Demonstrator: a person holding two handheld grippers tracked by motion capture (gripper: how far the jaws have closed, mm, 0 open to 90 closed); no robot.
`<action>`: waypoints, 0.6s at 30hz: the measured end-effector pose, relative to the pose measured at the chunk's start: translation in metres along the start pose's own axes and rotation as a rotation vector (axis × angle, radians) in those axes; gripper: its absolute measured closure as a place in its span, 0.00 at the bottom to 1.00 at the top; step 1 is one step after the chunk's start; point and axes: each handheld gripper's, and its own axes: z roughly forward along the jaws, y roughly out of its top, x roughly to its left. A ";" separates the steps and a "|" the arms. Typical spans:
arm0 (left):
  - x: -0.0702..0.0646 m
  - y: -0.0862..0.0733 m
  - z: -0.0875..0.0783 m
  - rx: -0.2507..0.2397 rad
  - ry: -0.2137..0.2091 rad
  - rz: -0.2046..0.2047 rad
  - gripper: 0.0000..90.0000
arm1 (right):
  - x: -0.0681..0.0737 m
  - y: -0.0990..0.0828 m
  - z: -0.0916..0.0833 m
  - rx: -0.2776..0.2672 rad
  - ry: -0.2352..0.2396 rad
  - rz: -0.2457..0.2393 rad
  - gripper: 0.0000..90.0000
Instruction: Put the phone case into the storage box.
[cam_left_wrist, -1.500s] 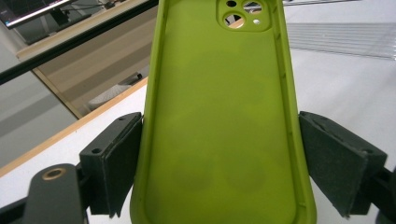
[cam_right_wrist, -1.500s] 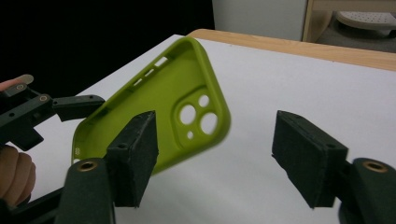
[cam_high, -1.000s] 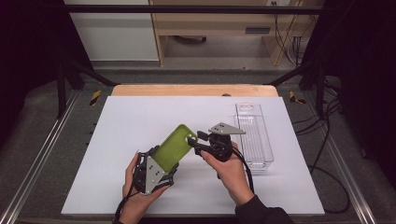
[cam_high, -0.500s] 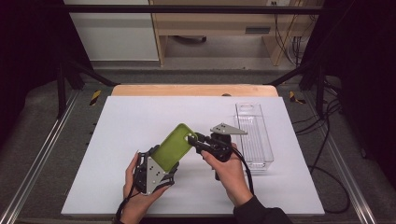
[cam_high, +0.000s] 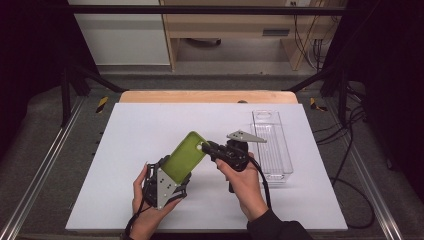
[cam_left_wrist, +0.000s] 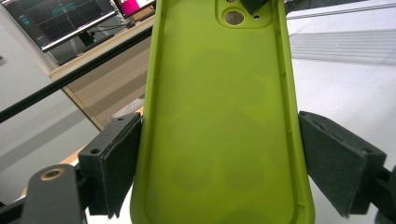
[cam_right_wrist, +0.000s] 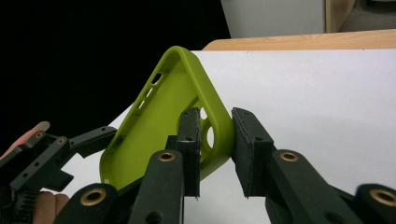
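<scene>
A lime-green phone case is held tilted above the white table, open side toward the person. My left gripper grips its lower part across the width; in the left gripper view both pads press the side walls of the case. My right gripper comes in from the right at the top corner. In the right gripper view its jaws have just been closing and now pinch the case's wall by the camera cut-out, one pad inside and one outside.
A clear plastic tray lies on the right part of the white table. A wooden edge runs along the far side. Metal rails flank the table, and cables trail at the right.
The right gripper's jaws have drawn together on the case's top corner. Both hands and the case stay where they were.
</scene>
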 end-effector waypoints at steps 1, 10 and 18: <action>0.000 -0.001 0.001 0.001 -0.003 -0.015 0.18 | 0.000 0.001 0.001 0.000 -0.001 0.003 0.82; 0.002 -0.005 0.006 0.016 -0.007 -0.047 0.18 | 0.002 0.000 0.004 -0.009 -0.012 0.016 0.85; 0.006 -0.007 0.006 0.011 0.010 -0.090 0.17 | 0.012 0.003 0.010 -0.050 -0.035 -0.013 0.85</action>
